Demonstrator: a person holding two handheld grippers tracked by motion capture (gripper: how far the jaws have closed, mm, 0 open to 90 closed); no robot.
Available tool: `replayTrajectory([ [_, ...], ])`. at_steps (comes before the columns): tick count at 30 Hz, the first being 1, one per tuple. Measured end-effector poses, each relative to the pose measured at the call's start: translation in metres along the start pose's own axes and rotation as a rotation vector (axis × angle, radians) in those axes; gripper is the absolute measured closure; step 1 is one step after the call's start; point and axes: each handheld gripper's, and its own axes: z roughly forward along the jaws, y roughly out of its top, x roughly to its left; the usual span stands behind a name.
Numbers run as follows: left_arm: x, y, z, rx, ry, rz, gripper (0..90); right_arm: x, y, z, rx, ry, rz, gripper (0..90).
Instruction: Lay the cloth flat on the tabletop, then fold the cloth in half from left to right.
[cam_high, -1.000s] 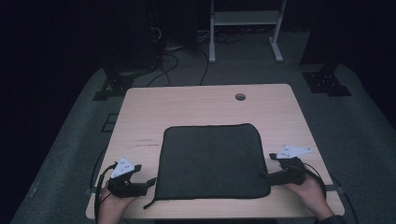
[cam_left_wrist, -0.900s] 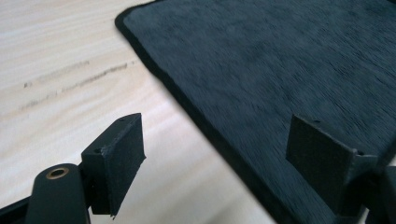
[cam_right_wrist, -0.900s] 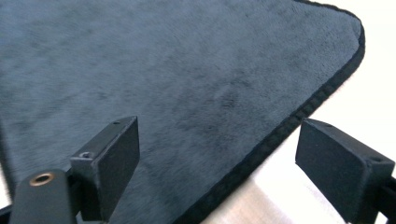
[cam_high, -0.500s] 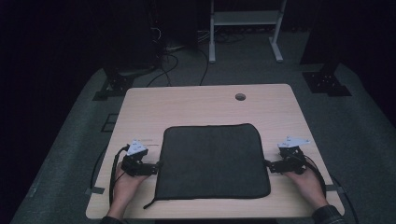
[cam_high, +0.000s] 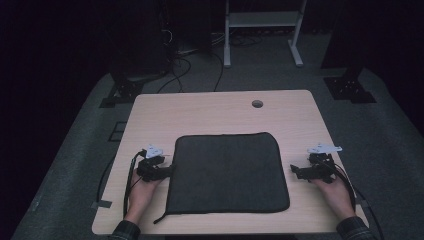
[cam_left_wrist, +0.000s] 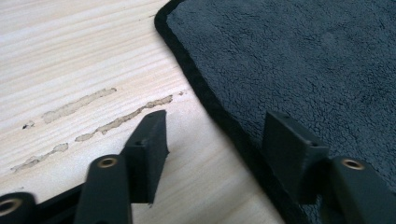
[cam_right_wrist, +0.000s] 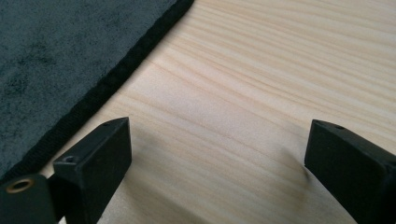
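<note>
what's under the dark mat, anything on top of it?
The dark mat lies flat on the wooden table; the wood beneath is covered, so anything there is hidden. Nothing rests on top. The left hand-held gripper straddles its bound edge, one jaw above the fabric.

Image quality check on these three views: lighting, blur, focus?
High view: table evenly lit, surroundings nearly black, dark mat shows little texture. Left gripper view: mat pile and wood grain sharp, soft shadows under the left hand-held gripper. Right gripper view: grain crisp, no glare; right hand-held gripper slightly soft up close.
</note>
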Motion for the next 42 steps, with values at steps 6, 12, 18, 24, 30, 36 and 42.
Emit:
replayTrajectory([
  [6,-0.004,-0.001,0.0,-0.004,-0.024,0.016,56.0,-0.004,-0.001,0.002,-0.004,-0.004,0.016,2.9],
  [12,-0.008,-0.003,0.0,-0.021,-0.066,0.021,75.5,-0.005,-0.001,0.001,-0.005,-0.009,0.013,2.9],
  [18,-0.005,-0.003,0.001,-0.022,-0.106,-0.009,87.0,-0.006,-0.002,0.001,0.002,0.004,0.023,3.0],
  [24,-0.002,-0.003,0.001,-0.046,-0.134,-0.046,87.7,-0.007,-0.002,0.002,0.005,0.012,0.031,2.9],
  [30,0.0,0.002,-0.005,-0.109,-0.196,-0.085,87.8,-0.007,-0.002,0.002,0.005,0.016,0.027,2.9],
  [36,-0.005,0.011,-0.008,-0.166,-0.261,-0.084,87.8,-0.007,-0.002,0.002,0.005,0.019,0.024,3.0],
  [42,-0.017,0.023,-0.002,-0.184,-0.315,-0.083,87.8,-0.007,-0.001,0.003,0.005,0.022,0.02,2.8],
])
